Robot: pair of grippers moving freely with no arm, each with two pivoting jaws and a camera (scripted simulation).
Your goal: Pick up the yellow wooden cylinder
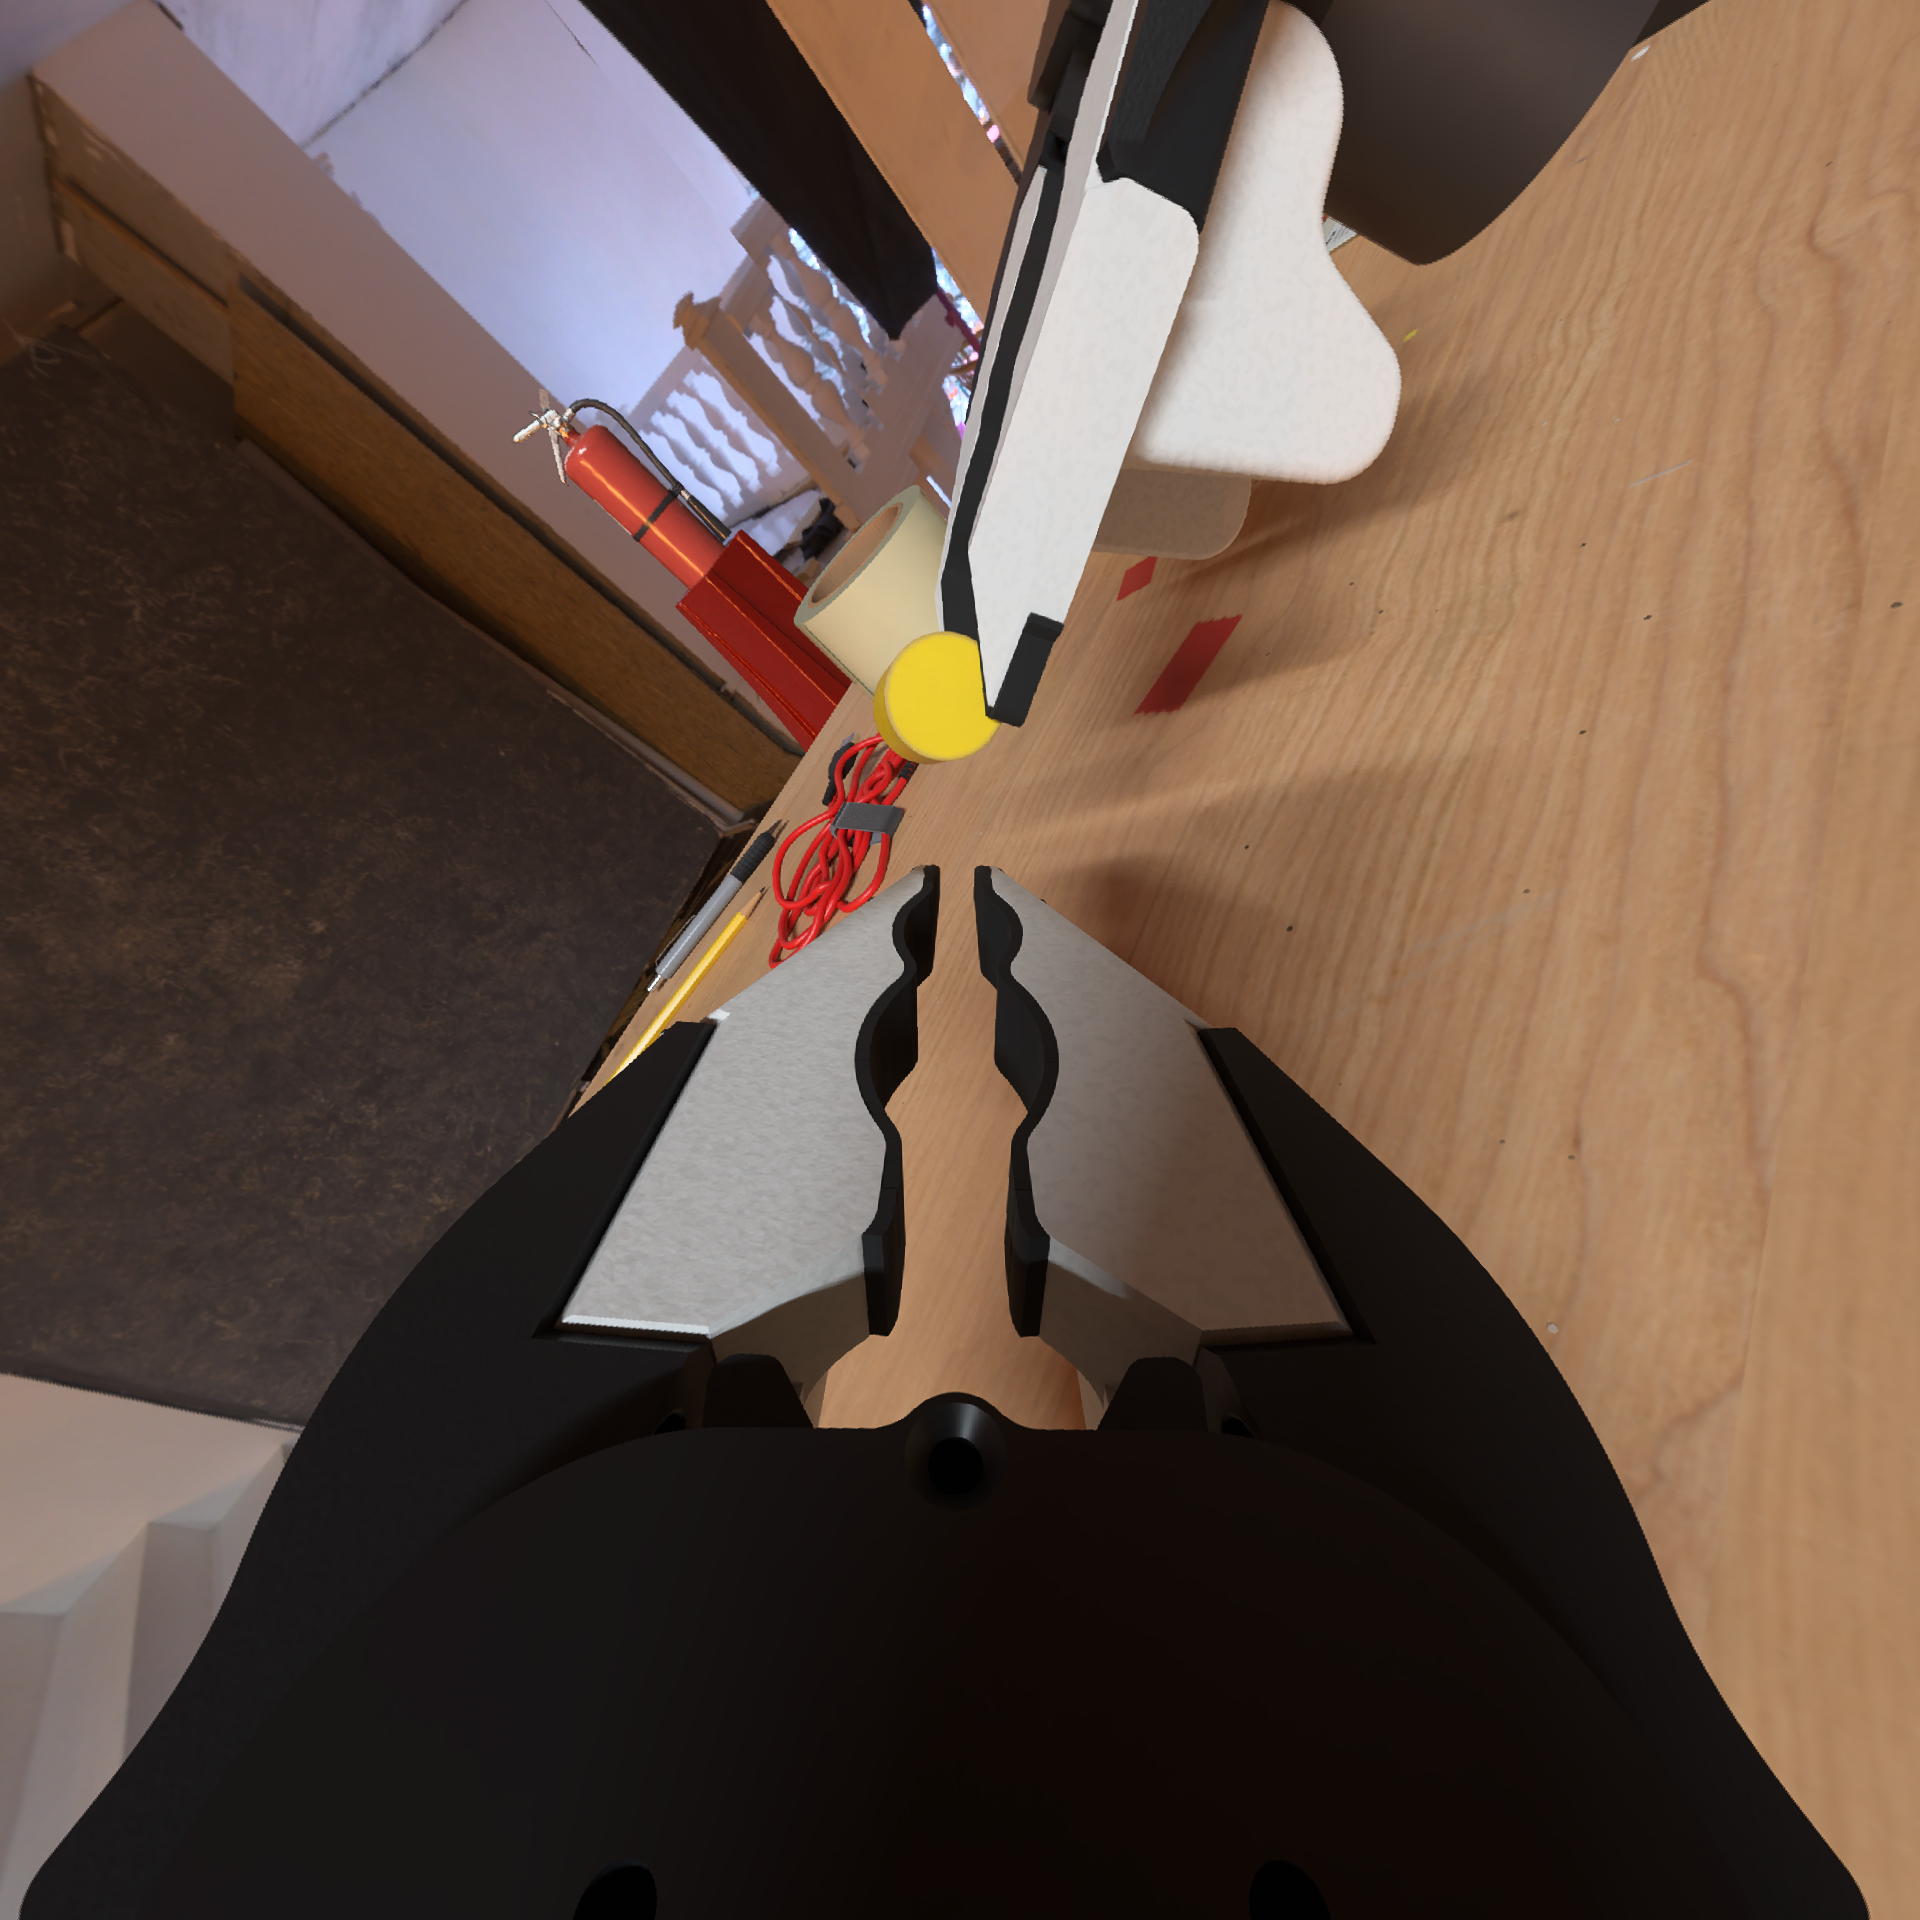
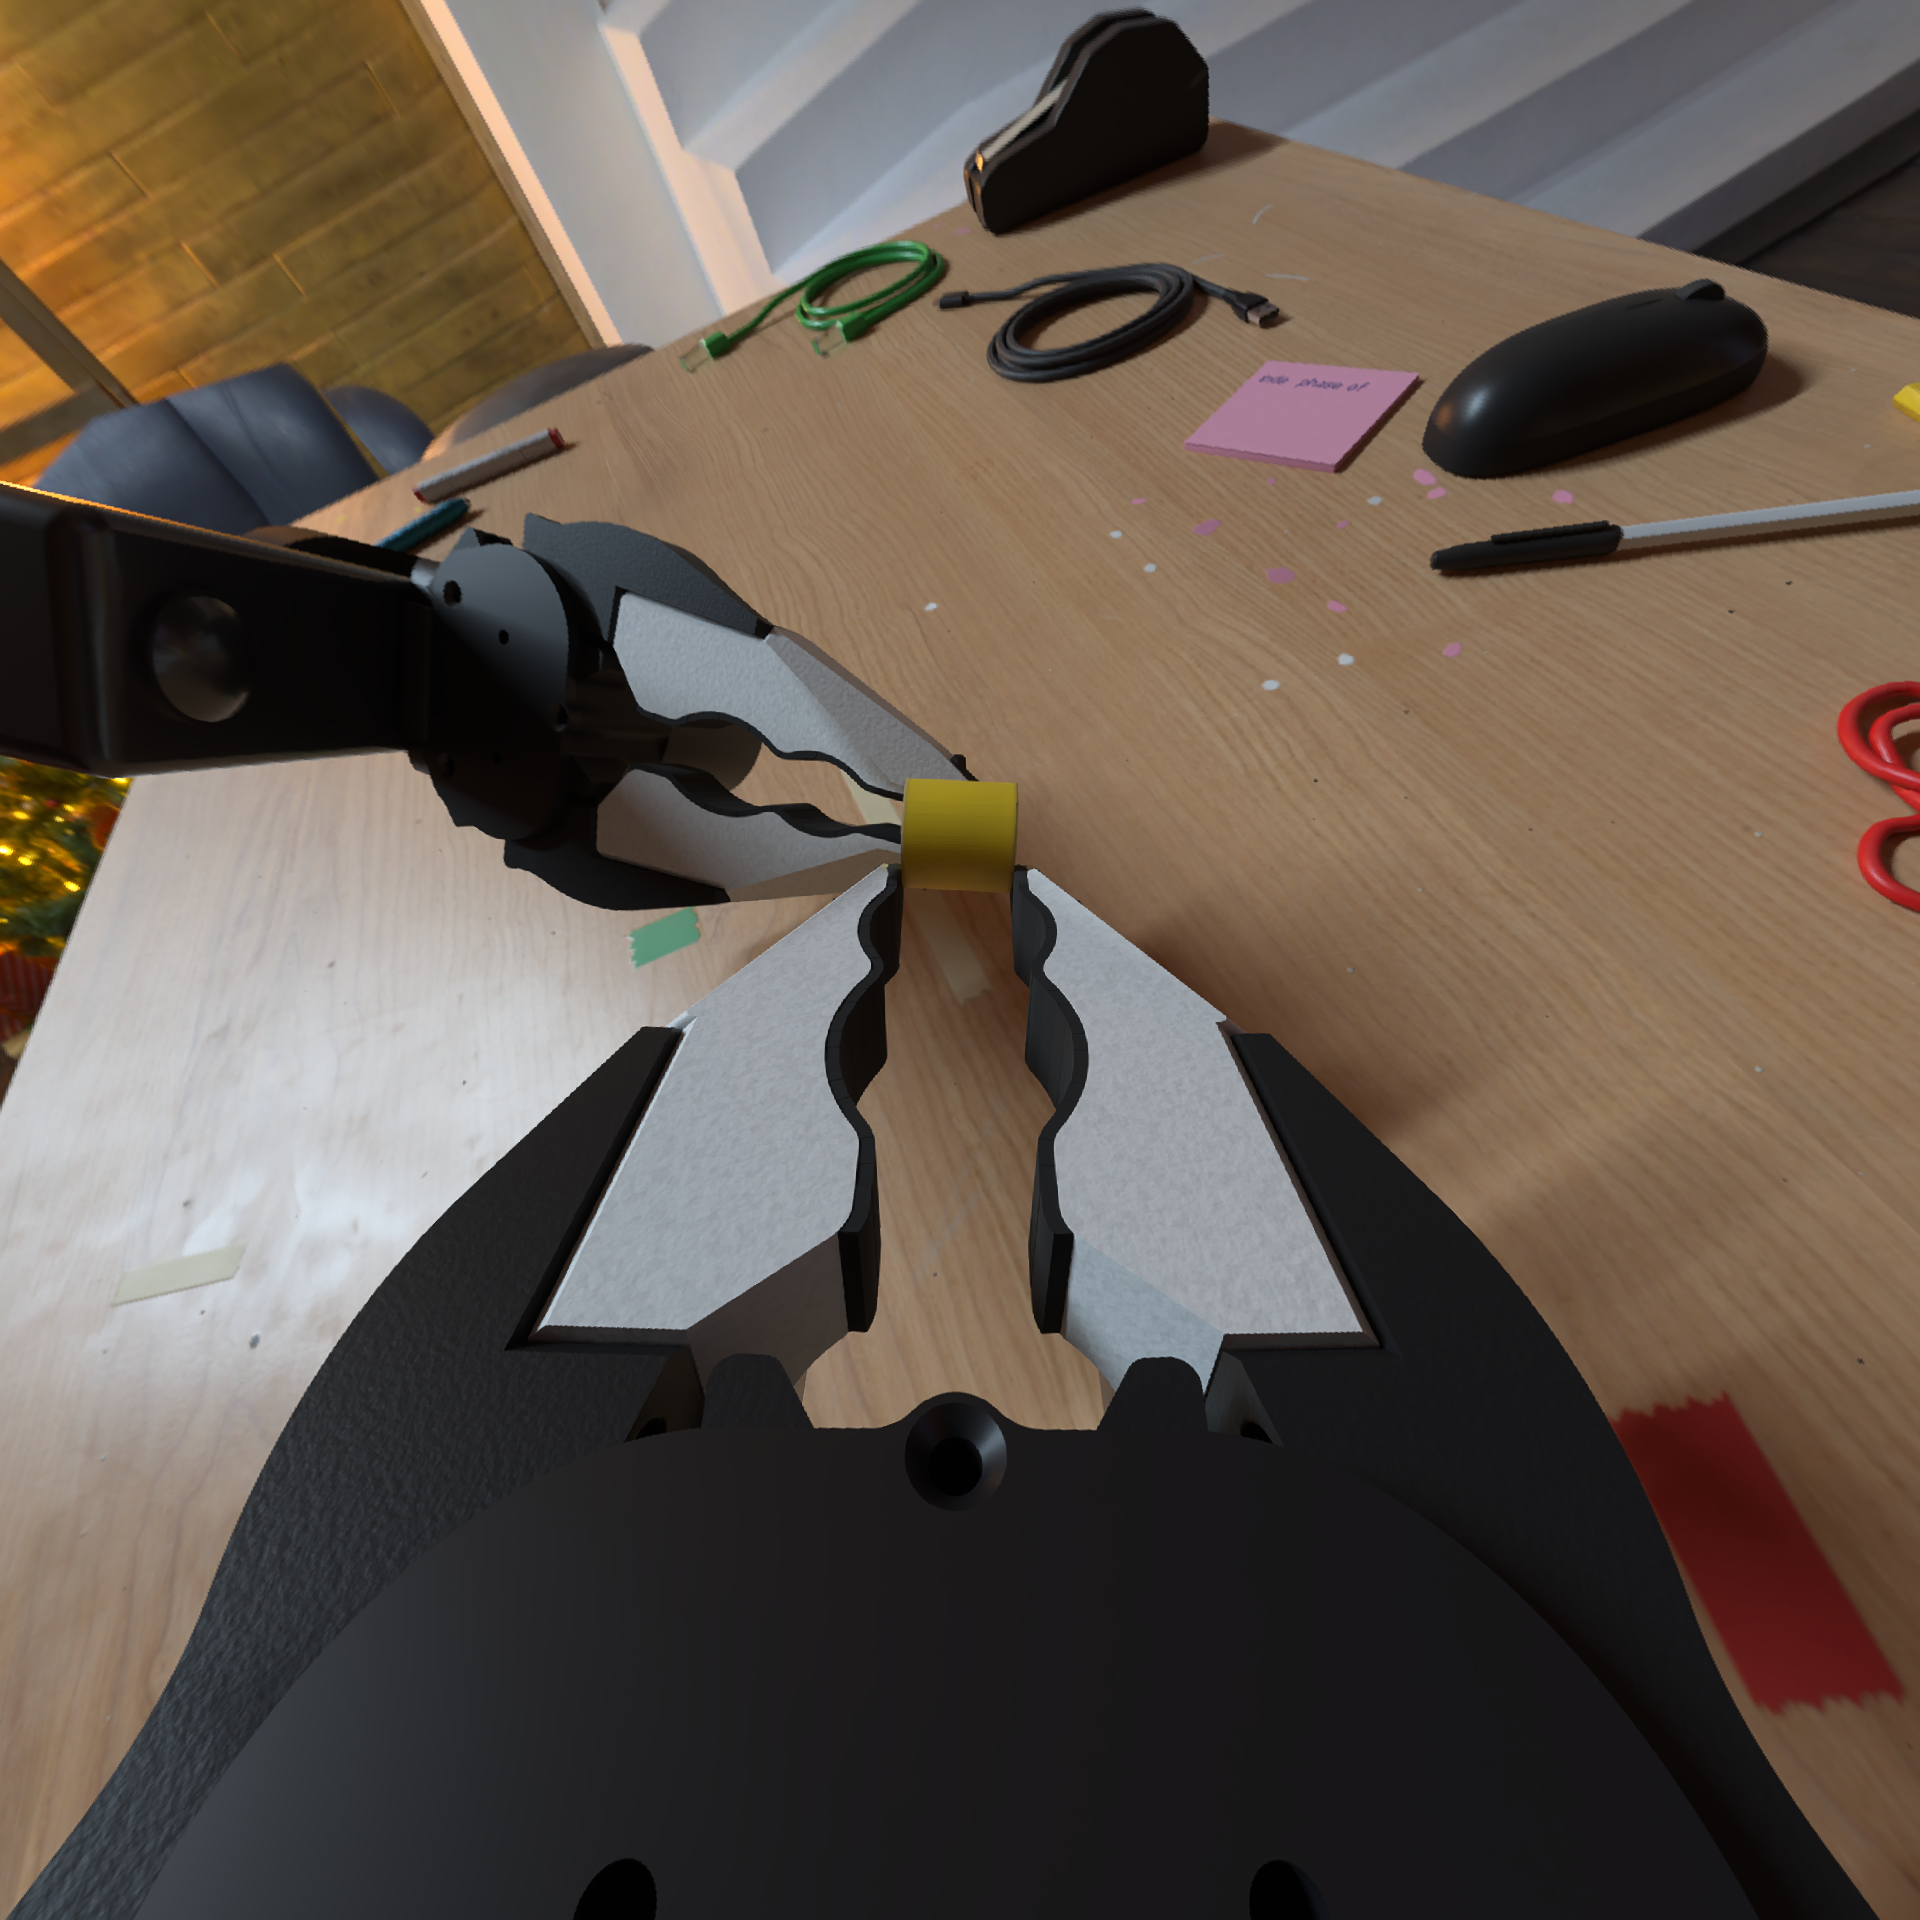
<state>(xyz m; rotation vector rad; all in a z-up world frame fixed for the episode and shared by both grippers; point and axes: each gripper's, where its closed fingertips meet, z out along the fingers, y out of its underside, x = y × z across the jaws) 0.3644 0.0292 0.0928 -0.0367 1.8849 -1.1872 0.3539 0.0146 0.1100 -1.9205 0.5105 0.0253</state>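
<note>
The yellow wooden cylinder (image 2: 958, 847) sits between the fingertips of my right gripper (image 2: 956, 883), which is shut on it over the wooden table (image 2: 1351, 935). In the left wrist view the cylinder (image 1: 930, 696) shows its round face, with one right finger (image 1: 1070, 416) against it. My left gripper (image 1: 956, 883) is shut with only a thin slit and holds nothing. It lies just short of the cylinder. In the right wrist view the left gripper (image 2: 883, 821) comes in from the left, tips close to the cylinder's side.
Beyond the cylinder lie a black mouse (image 2: 1600, 374), a pink note pad (image 2: 1304, 416), a pen (image 2: 1662, 530), black cable (image 2: 1091, 317), green cable (image 2: 862, 291) and tape dispenser (image 2: 1091, 114). Red scissors (image 2: 1886, 790) lie right. A tape roll (image 1: 883, 582) and red cable (image 1: 836, 862) sit near the table edge.
</note>
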